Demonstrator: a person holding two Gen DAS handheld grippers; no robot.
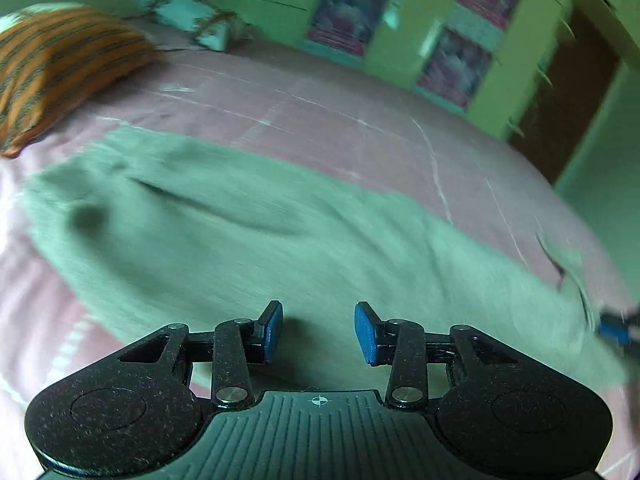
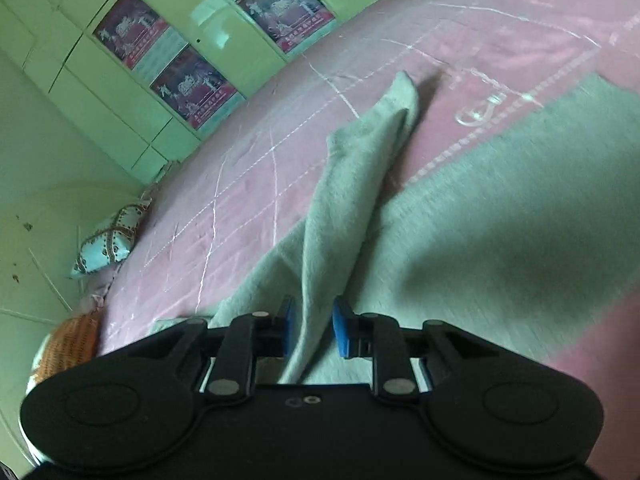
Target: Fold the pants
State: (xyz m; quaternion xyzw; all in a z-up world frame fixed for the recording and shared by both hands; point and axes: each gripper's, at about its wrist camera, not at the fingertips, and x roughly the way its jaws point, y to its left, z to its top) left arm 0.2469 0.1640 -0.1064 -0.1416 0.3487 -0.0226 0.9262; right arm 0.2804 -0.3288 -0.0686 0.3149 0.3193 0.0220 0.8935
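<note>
Grey-green pants (image 1: 240, 240) lie spread on a pink bedspread (image 1: 320, 120). My left gripper (image 1: 319, 330) hovers just above the cloth, open, its blue pads well apart with nothing between them. At the right edge of the left wrist view, the blurred right gripper (image 1: 618, 330) sits at the end of the pants. In the right wrist view a raised fold (image 2: 360, 168) of the pants (image 2: 500, 220) runs back between the pads of my right gripper (image 2: 314, 328). The jaws stand slightly apart and the cloth lies loosely in the gap.
An orange striped pillow (image 1: 60, 64) and a blue-and-white cushion (image 1: 192, 20) lie at the head of the bed. Pale green wardrobe doors with posters (image 2: 140, 60) stand beyond the bed. Bare pink bedspread (image 2: 260, 140) stretches past the pants.
</note>
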